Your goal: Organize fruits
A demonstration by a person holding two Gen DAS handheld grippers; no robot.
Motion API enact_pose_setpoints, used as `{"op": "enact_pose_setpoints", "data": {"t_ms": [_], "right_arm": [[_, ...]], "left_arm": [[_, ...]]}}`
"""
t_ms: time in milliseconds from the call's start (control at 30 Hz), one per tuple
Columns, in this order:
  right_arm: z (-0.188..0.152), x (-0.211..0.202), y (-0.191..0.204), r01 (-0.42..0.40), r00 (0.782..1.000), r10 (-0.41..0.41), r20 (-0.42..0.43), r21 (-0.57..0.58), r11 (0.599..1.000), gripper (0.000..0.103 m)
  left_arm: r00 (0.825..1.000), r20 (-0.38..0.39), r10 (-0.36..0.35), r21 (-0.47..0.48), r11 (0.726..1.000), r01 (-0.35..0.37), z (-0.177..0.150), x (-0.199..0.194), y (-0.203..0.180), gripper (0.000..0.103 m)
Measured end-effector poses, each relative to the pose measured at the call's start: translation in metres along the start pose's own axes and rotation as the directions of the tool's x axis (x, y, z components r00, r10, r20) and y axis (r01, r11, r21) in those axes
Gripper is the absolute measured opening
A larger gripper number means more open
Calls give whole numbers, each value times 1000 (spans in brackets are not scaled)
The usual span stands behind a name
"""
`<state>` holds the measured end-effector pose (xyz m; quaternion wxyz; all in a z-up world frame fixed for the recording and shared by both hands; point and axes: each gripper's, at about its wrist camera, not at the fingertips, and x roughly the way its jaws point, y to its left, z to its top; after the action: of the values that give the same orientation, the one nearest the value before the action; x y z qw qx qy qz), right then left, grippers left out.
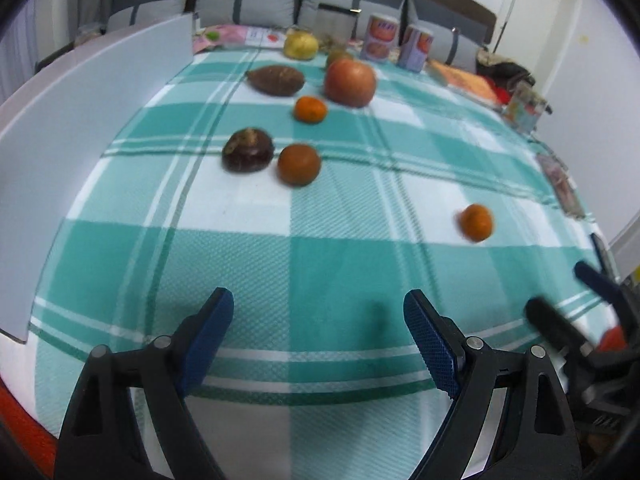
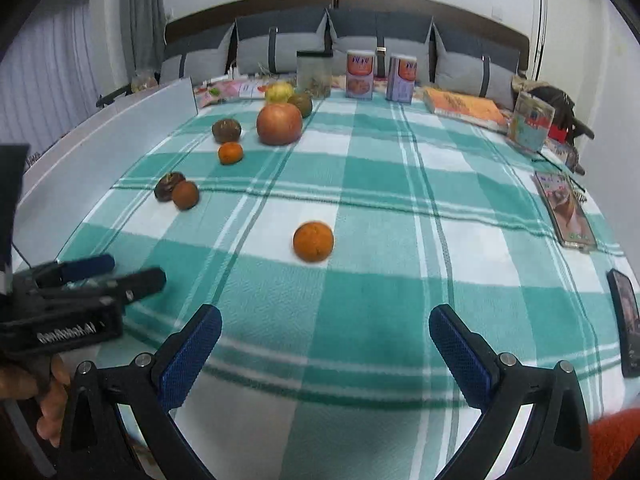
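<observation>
Fruits (image 2: 279,124) clustered far left on checked cloth (image 2: 380,280); lone orange (image 2: 313,241) near centre, slightly blurred. Left gripper (image 1: 318,332) wide, empty; right gripper (image 2: 325,344) wide, empty.

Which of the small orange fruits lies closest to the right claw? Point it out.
The lone round orange tangerine on the green-and-white checked cloth, ahead of the open right claw. The other small orange tangerine sits farther back beside the big red apple.

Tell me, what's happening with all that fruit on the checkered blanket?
A person holds a gripper in each hand over the green checked blanket to sort fruit. The left gripper and right gripper are both open and hold nothing. One small orange sits alone in front of them. The big apple, another small orange and some brown fruits lie farther back, grouped on the left.
</observation>
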<state>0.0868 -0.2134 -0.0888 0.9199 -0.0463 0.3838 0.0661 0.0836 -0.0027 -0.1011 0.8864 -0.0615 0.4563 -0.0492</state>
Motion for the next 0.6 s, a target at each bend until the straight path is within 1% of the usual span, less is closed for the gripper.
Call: {"op": "enact_pose_setpoints", "data": {"t_ms": [67, 100, 167, 233, 333, 400, 600], "right_arm": [[-4, 9, -1, 2, 1000, -2, -11, 11, 1000, 103], [-8, 13, -2, 4, 1000, -4, -21, 19, 1000, 103], [-13, 16, -3, 5, 999, -4, -36, 30, 1000, 103], [-16, 21, -4, 12, 998, -11, -57, 28, 1000, 103], [-20, 24, -2, 13, 997, -12, -71, 17, 1000, 103], [-26, 30, -2, 17, 994, -16, -105, 12, 1000, 103], [-32, 28, -3, 20, 998, -19, -58, 14, 1000, 103]], "left_arm": [[1000, 18, 19, 26, 999, -20, -6, 1, 1, 89], [999, 14, 30, 38, 999, -30, -7, 2, 0, 89], [999, 16, 41, 78, 996, -42, -9, 5, -5, 93], [998, 18, 63, 122, 990, -65, -11, 8, -12, 96], [998, 17, 60, 120, 991, -62, -11, 8, -12, 97], [998, 15, 62, 123, 990, -64, -11, 9, -12, 98], [998, 12, 63, 131, 989, -64, -11, 10, -11, 99]]}}
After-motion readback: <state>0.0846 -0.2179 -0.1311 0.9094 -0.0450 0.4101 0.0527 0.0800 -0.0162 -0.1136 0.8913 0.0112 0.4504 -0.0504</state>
